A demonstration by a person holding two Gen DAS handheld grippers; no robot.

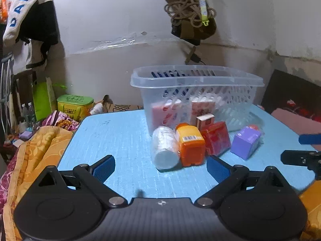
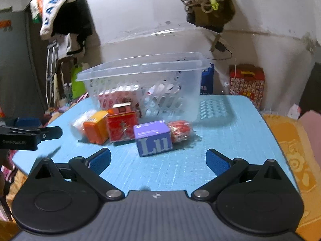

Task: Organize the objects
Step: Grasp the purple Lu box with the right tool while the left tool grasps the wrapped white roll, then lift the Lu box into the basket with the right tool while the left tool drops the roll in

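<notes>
A clear plastic basket (image 1: 197,76) stands on the blue table (image 1: 120,136) and holds pink-and-white packets. In front of it lie a clear roll of white pads (image 1: 165,147), an orange bottle (image 1: 190,143), a red box (image 1: 216,137), a small white-and-red box (image 1: 205,120) and a purple box (image 1: 245,141). My left gripper (image 1: 160,167) is open and empty just short of the roll and bottle. My right gripper (image 2: 158,160) is open and empty just short of the purple box (image 2: 153,137). A red wrapped item (image 2: 180,130) lies beside that box. The basket (image 2: 140,66) shows behind.
The right gripper's finger (image 1: 310,139) shows at the right edge of the left wrist view; the left gripper's finger (image 2: 30,134) shows at the left of the right wrist view. Orange bedding (image 1: 36,152) flanks the table. A green box (image 1: 75,104) and clutter lie beyond.
</notes>
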